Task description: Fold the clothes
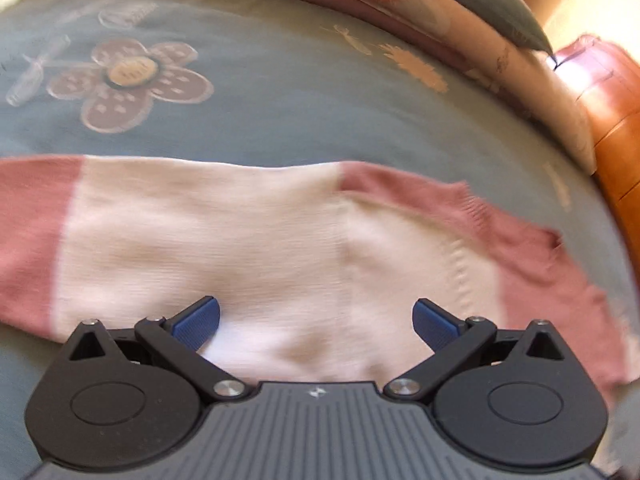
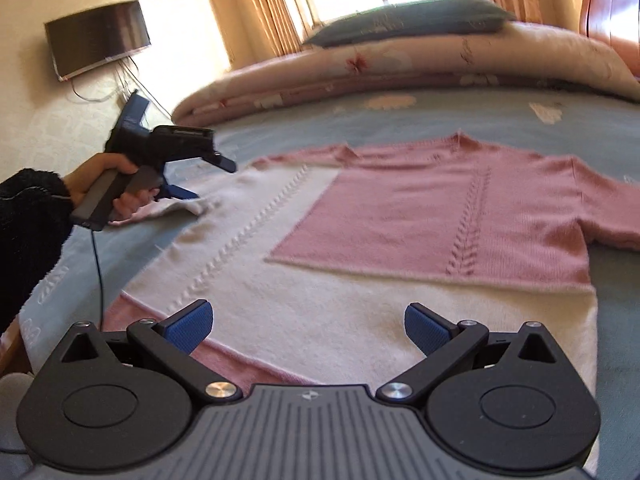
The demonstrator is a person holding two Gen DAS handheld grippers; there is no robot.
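Lying flat on the blue-grey bed cover (image 2: pixel 460 116): a pink and cream knitted sweater (image 2: pixel 400 232), front up, neckline toward the rolled floral quilt (image 2: pixel 400 68) at the far side. Spread wide, the right tongs (image 2: pixel 308 326), blue pads (image 2: pixel 188 326) apart above the cream lower panel near the hem, gripping nothing. Held out at the sweater's left sleeve (image 2: pixel 176 210), the left tongs (image 2: pixel 212 180) in a bare hand (image 2: pixel 100 184) with a dark fuzzy cuff, one blue finger just above the sleeve cloth, the other raised well over it. Seen from the left wrist view, those left tongs (image 1: pixel 316 320) parted, pads (image 1: pixel 198 320) either side of cream sleeve fabric (image 1: pixel 208 240) with pink bands at each end, nothing pinched between. Printed on the bed cover beyond, a large mauve flower (image 1: pixel 128 80). Resting atop the quilt, a grey pillow (image 2: pixel 404 20). Mounted on the wall, a dark television (image 2: pixel 98 38); at the bedside, orange wood furniture (image 1: pixel 616 120).
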